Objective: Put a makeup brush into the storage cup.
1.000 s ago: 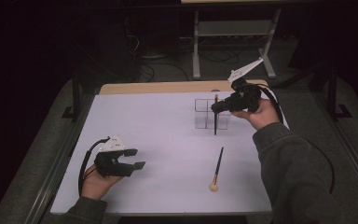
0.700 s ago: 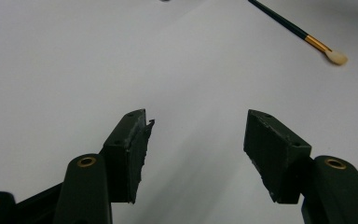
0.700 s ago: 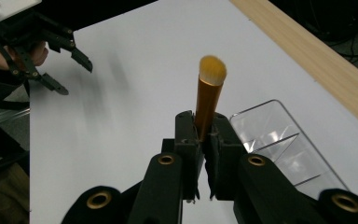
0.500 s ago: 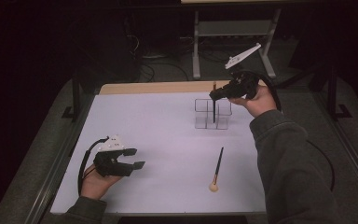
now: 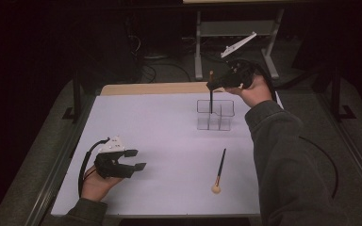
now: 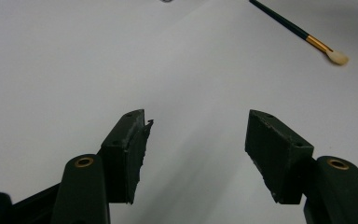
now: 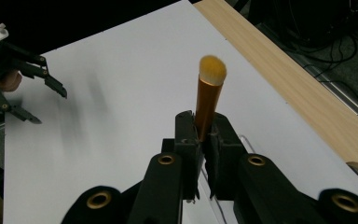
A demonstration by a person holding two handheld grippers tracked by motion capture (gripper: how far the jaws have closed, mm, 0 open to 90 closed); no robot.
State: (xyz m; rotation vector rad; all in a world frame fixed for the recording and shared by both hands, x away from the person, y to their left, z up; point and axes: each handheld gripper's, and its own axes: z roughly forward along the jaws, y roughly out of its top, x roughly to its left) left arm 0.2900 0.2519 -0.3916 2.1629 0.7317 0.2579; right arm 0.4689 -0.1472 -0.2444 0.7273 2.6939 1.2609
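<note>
Standing in clear organizer (image 5: 215,114) — brush (image 5: 211,93), right gripper (image 5: 217,86)-clamped

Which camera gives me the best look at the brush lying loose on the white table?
The left gripper view: the loose brush lies sharp at upper right, with dark handle, gold ferrule and pale bristle tip all distinct, though the handle's far end is cut off. The high view shows the whole brush near the table's front edge, but small and thin.

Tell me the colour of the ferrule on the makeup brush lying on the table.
Gold, on the makeup brush; clearest in the left gripper view.
</note>
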